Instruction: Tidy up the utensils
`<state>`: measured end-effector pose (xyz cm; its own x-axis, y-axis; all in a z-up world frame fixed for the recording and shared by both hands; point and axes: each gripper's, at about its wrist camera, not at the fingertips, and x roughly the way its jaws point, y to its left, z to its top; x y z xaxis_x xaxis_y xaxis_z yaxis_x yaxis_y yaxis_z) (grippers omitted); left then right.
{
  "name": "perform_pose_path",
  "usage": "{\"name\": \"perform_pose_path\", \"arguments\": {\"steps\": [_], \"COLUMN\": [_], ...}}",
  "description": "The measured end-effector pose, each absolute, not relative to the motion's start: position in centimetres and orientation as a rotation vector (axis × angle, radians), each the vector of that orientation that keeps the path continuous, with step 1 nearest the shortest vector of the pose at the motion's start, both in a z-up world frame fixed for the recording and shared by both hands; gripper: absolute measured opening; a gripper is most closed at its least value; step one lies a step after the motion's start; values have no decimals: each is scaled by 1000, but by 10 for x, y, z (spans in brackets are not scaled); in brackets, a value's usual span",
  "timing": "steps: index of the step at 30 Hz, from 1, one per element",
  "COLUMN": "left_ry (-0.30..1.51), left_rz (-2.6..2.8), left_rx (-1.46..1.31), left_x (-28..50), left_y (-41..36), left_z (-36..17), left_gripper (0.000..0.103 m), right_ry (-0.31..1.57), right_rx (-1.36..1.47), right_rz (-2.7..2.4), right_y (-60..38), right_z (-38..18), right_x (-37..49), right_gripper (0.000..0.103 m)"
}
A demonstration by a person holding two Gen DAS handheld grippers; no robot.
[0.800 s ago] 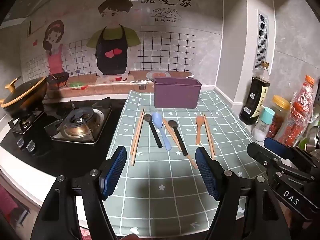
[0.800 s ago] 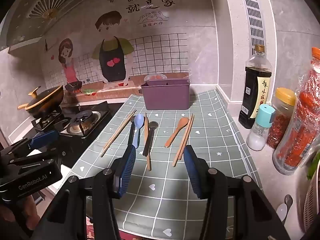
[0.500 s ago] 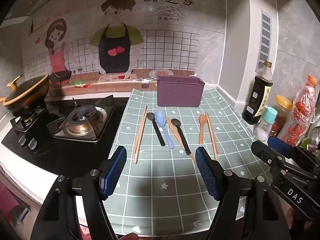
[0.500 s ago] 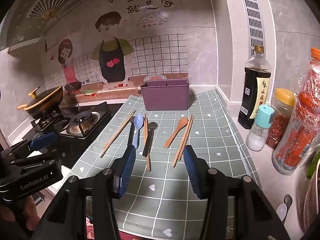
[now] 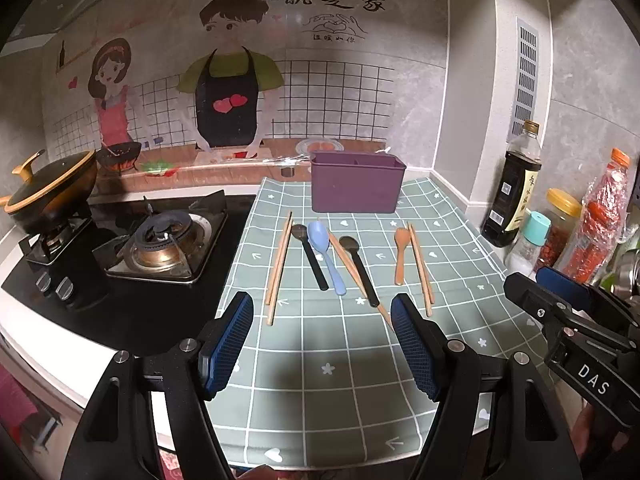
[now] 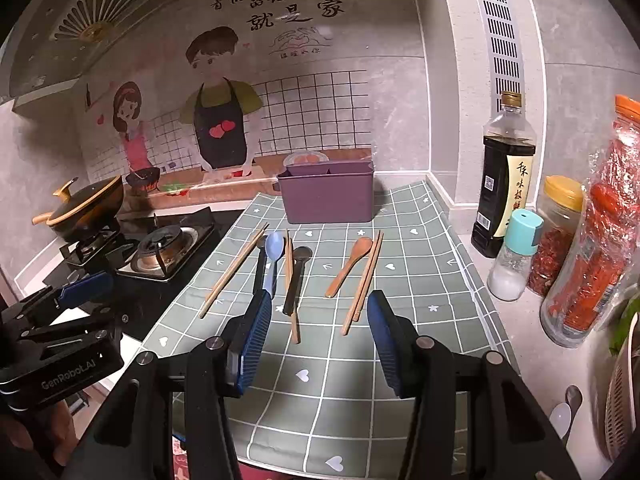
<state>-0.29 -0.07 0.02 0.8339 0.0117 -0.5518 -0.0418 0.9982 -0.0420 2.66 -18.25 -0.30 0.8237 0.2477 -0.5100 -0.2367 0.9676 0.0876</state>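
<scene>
Two spoons (image 6: 566, 408) half cut off beside colander (image 6: 622, 396)

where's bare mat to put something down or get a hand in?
Free: near strip of green checked mat, between the utensil tips and open left gripper; also between black spoon and wooden spoon. Crowded: left utensil cluster before purple plastic caddy.

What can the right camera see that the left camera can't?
Only the right wrist view shows two spoons lying on the counter by a colander, and a fan-shaped wall pattern. Only the left wrist view shows the stove knobs. Both show the purple bin, blue spoon, wooden spoon, chopsticks, and each other's open hand-held gripper: left hand-held gripper, right hand-held gripper.
</scene>
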Motion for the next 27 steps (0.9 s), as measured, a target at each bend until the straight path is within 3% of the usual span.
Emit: {"name": "perform_pose_path", "arguments": {"steps": [27], "left_ry": [591], "left_rz": [28], "left_rx": [-64], "left_x": [-5], "left_y": [4], "left_z": [-3], "left_gripper": [72], "right_ry": [539], "right_rx": [11], "right_rz": [259], "right_y": [-177], "right_z": [2], "right_x": [26], "right_gripper": [48]}}
